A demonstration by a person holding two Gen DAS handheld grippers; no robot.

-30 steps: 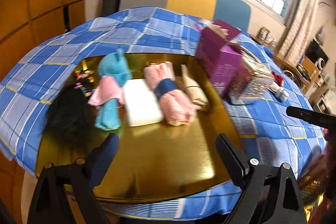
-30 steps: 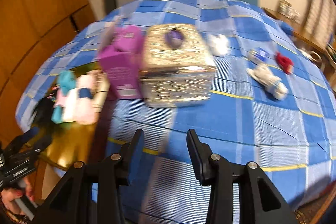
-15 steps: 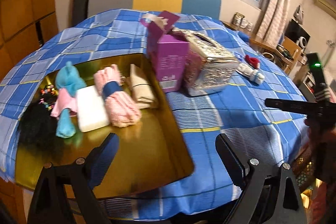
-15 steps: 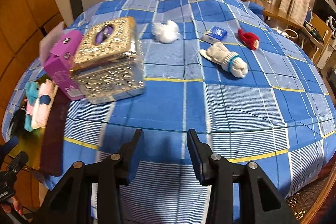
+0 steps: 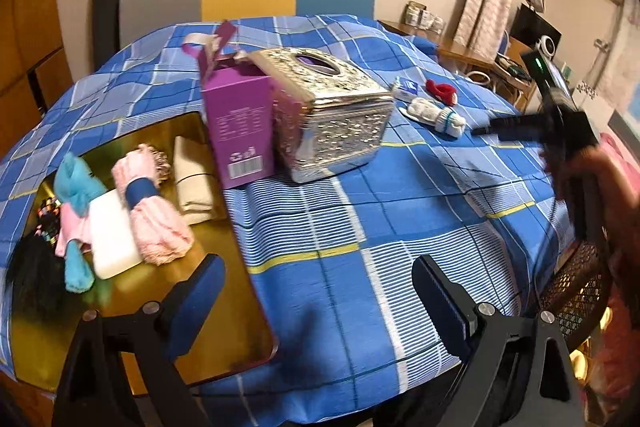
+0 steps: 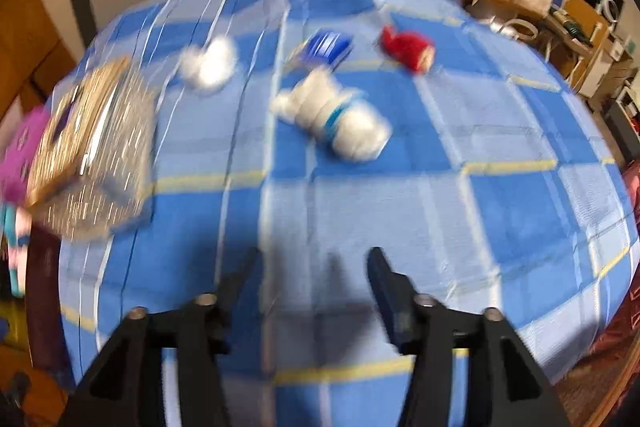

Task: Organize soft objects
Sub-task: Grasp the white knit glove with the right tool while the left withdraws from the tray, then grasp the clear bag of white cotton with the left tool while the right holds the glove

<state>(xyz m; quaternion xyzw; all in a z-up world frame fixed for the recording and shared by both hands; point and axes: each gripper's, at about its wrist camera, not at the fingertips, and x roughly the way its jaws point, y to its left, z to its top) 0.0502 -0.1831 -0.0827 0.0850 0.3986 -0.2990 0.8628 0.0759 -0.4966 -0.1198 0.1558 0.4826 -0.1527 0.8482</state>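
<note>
1. Jaws of the right gripper [image 6: 312,267] are opening over bare blue checked cloth [image 6: 400,211], nothing between them.
2. Left gripper [image 5: 316,291] gapes wide, empty, beside the gold tray [image 5: 224,291] of rolled cloths.
3. Farther off lies a white rolled sock [image 6: 340,119], seemingly blue-banded through blur.
4. Beyond it: red item [image 6: 408,47], white tuft [image 6: 208,65].

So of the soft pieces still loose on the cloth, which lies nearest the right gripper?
The white rolled sock with the blue band, straight ahead of the opening, empty right gripper. The white fluffy ball and red piece lie farther.
</note>
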